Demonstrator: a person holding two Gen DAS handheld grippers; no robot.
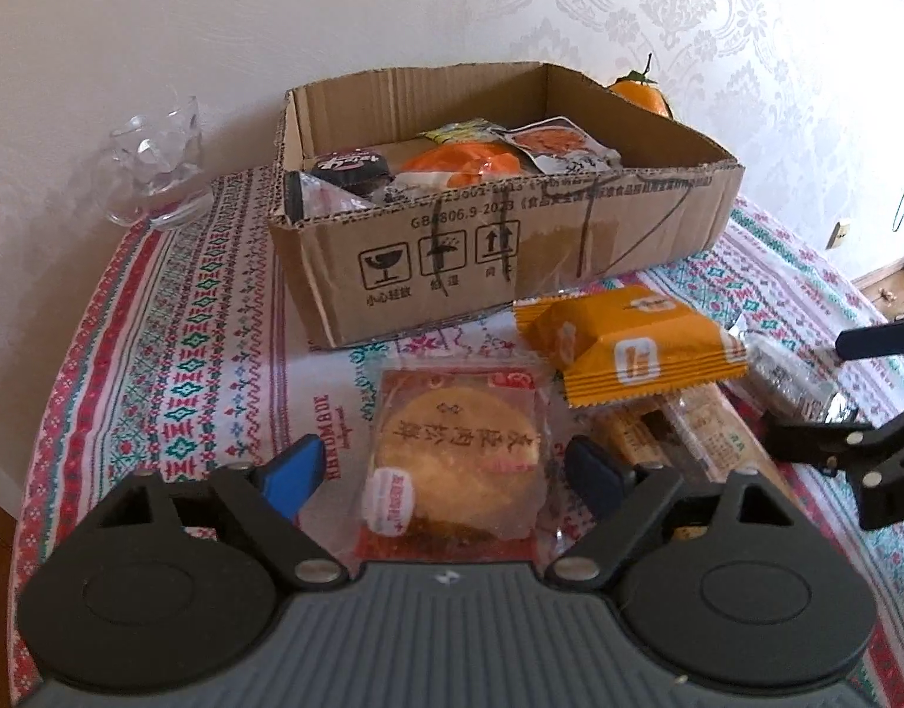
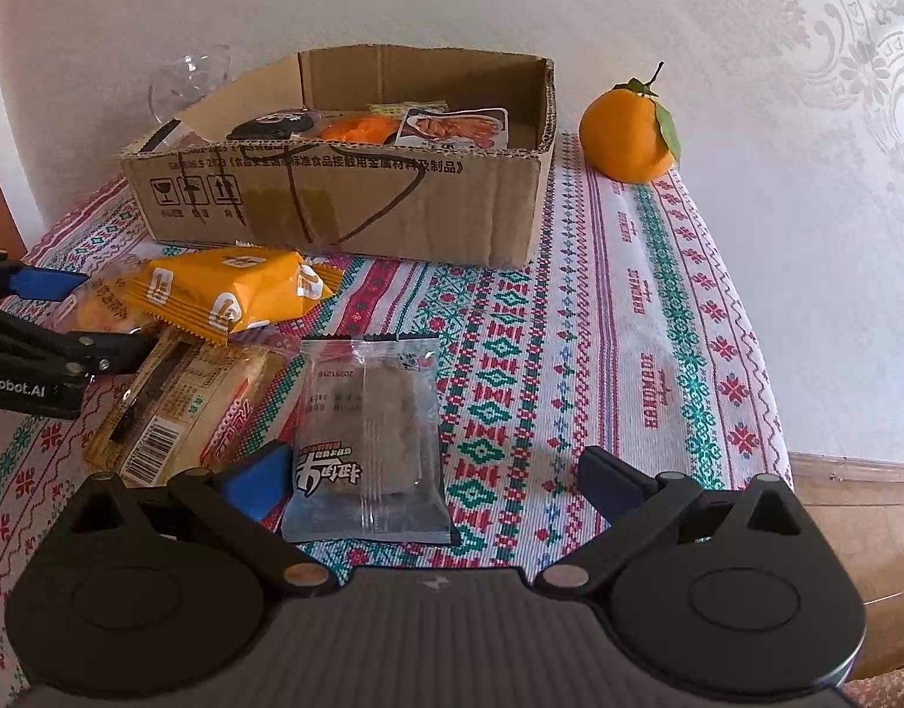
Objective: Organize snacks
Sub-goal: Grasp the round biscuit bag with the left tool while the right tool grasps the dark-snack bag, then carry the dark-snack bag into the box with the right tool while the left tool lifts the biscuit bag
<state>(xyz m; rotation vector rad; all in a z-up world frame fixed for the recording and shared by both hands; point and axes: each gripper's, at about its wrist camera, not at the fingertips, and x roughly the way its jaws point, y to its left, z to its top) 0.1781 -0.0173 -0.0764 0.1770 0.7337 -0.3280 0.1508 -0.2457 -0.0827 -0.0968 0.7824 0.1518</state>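
Note:
A cardboard box with several snack packs inside stands at the back of the table; it also shows in the right wrist view. My left gripper is open, its fingers either side of a clear-wrapped round pastry lying on the cloth. An orange snack pack lies in front of the box. My right gripper is open over a clear pack with a brown snack; its left finger is beside the pack. A beige barcode pack lies to the left.
A glass cup stands left of the box. An orange fruit with leaves sits right of the box by the wall. The patterned tablecloth ends at the table's right edge, with wooden floor beyond.

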